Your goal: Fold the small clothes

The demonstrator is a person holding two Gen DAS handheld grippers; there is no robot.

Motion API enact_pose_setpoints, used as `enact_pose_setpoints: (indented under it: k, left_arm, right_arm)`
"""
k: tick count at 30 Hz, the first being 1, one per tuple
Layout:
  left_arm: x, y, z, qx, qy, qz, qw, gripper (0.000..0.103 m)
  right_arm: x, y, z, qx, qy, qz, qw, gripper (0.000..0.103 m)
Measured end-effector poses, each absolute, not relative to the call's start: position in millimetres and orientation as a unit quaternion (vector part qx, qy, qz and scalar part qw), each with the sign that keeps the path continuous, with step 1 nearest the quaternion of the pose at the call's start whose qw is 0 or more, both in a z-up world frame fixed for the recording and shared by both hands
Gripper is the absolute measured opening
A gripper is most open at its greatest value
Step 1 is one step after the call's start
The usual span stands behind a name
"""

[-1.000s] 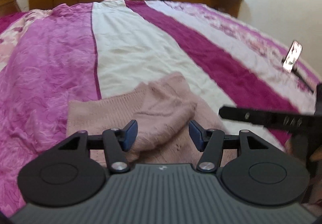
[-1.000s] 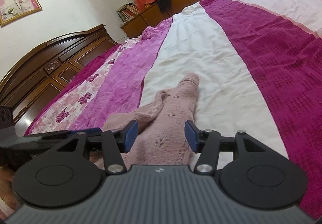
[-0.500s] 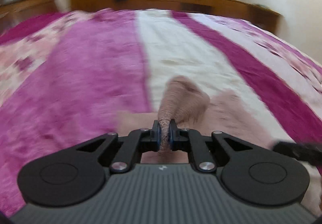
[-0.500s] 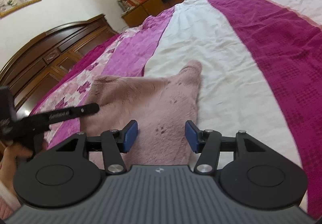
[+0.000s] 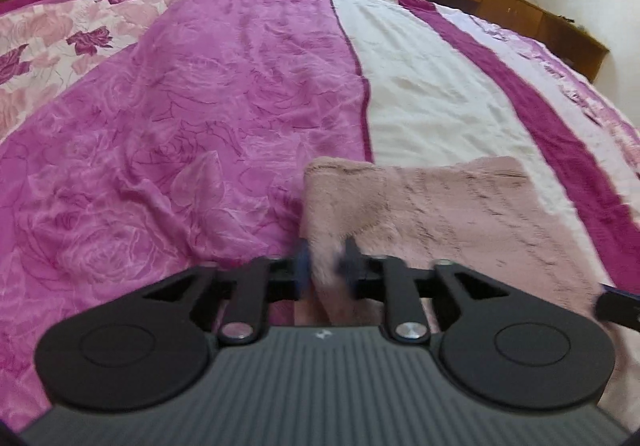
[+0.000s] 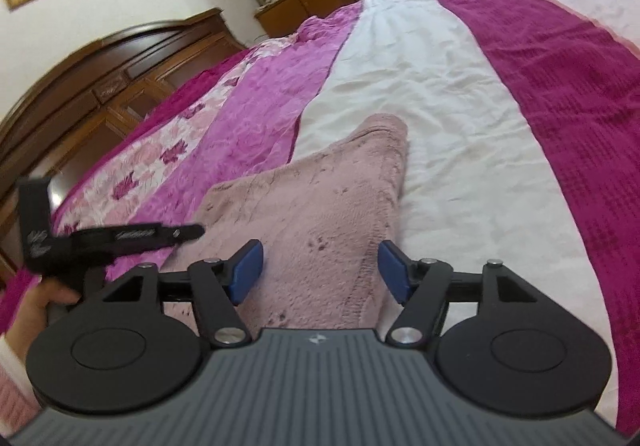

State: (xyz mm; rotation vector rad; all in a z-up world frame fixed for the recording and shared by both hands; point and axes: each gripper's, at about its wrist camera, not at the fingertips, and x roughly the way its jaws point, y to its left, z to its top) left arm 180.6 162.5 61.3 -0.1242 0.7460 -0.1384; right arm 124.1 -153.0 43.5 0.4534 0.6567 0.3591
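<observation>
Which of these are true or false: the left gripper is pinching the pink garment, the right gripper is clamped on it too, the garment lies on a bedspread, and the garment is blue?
1. The left gripper is pinching the pink garment. True: its fingers are closed on a fold of the cloth.
2. The right gripper is clamped on the garment. False: its jaws stand wide apart above the cloth.
3. The garment lies on a striped bedspread. True.
4. The garment is blue. False: it is dusty pink; only the gripper pads are blue.
</observation>
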Motion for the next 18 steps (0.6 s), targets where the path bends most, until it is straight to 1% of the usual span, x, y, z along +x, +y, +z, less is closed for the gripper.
enact_pose_setpoints:
  k: [1,2,3,5,8,11,12,16,17,18]
  left_arm:
    - [177.0,161.8,64.0,-0.065,0.364,-0.072,0.927,0.051]
    - [170.1,162.7,67.5,-0.072,0.362,-0.078,0.926,0.063]
    - [165.8,162.1,68.2,-0.077,0.361,-0.085,0.926,0.067]
    - [154.3,162.9,69.9,-0.092,0.367,-0.100,0.920,0.068]
    - [147.9,165.1,62.7,-0.130,0.401,-0.113,0.900,0.068]
    - [142.8,166.5,51.9,-0.166,0.423,-0.118,0.883,0.070]
    - [141.0,166.5,48.7,-0.174,0.423,-0.115,0.882,0.073]
    - [139.1,166.5,40.8,-0.216,0.419,-0.119,0.874,0.074]
    - [139.3,165.7,39.4,-0.226,0.417,-0.123,0.872,0.073]
    - [139.3,165.6,38.9,-0.230,0.417,-0.122,0.871,0.064]
  right_arm:
    - [124.8,-156.5,42.6,0.229,0.319,0.171,0.904,0.072]
    - [125.3,-159.3,41.3,0.236,0.322,0.170,0.901,0.072]
    - [126.0,-162.2,39.6,0.244,0.325,0.170,0.898,0.073]
    - [128.3,-167.1,35.0,0.263,0.334,0.174,0.888,0.073]
    - [133.9,-172.0,25.2,0.296,0.353,0.181,0.869,0.080]
    - [143.8,-172.0,12.1,0.317,0.374,0.196,0.849,0.083]
    - [148.1,-170.9,7.0,0.324,0.382,0.202,0.842,0.083]
    - [165.3,-158.3,-2.7,0.335,0.403,0.230,0.820,0.083]
    - [167.7,-154.2,-1.5,0.328,0.405,0.231,0.821,0.076]
    - [170.6,-150.7,0.4,0.322,0.408,0.233,0.822,0.064]
